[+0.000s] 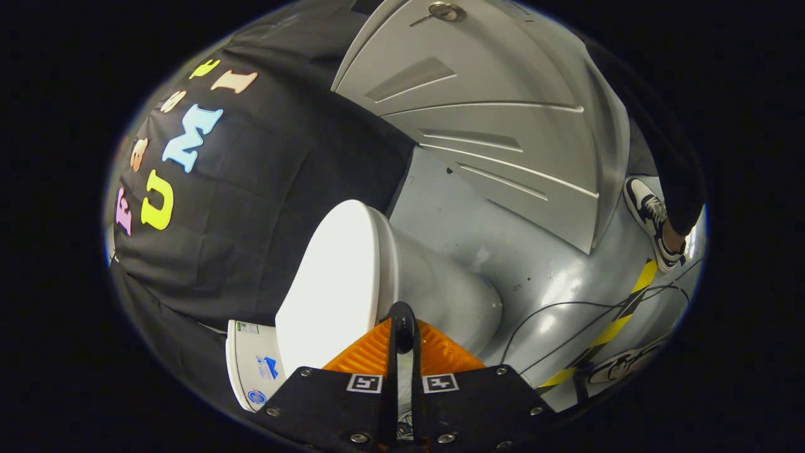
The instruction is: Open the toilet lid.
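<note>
The toilet lid (333, 277) sits just ahead of our gripper (403, 330), whose fingers are pressed together at its rim; whether they pinch it we cannot tell. A weak hold could let the lid slip and drop. Cables (566, 314) cross the floor (453, 207) nearby, beside a person's shoe (651, 220).

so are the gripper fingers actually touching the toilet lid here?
Touching, by the look of it. In the gripper view the gripper has its fingers nearly closed, tips right at the rim of the toilet lid, no gap visible. Whether both fingers pinch the edge is unclear.
</note>
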A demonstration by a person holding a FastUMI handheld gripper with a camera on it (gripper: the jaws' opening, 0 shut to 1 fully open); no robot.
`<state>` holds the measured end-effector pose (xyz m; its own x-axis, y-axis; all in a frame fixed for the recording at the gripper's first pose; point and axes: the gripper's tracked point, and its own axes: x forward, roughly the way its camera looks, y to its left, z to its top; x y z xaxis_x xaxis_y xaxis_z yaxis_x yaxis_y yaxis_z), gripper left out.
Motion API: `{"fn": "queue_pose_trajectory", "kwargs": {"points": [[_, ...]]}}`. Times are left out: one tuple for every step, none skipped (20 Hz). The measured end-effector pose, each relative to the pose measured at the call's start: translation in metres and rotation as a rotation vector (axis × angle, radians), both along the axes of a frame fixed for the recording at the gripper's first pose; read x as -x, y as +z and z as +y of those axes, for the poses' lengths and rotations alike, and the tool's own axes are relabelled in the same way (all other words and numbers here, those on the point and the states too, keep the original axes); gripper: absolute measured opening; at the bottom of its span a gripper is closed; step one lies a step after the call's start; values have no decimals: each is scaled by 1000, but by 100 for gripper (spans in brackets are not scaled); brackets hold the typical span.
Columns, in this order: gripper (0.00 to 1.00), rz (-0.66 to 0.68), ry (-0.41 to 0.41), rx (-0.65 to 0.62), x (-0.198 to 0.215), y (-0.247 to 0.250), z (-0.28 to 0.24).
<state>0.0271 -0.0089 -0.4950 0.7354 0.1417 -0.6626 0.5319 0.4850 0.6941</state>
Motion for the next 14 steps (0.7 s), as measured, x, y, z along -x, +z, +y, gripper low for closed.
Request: {"fn": "queue_pose_trajectory", "kwargs": {"points": [[5, 4, 13, 17, 0, 2, 0], [3, 7, 23, 34, 0, 3, -1], [1, 11, 37, 52, 0, 3, -1], [1, 13, 46, 65, -1, 5, -1], [1, 13, 52, 74, -2, 6, -1], [1, 12, 54, 79, -2, 9, -1], [1, 11, 53, 84, -2, 11, -1], [1, 13, 53, 91, -2, 12, -2], [1, 13, 57, 101, -2, 14, -1], [1, 12, 63, 112, -3, 16, -1], [1, 12, 69, 121, -3, 19, -1], [1, 10, 73, 130, -3, 22, -1], [1, 7, 76, 139, -3, 26, -1], [1, 5, 77, 148, -3, 29, -1]]}}
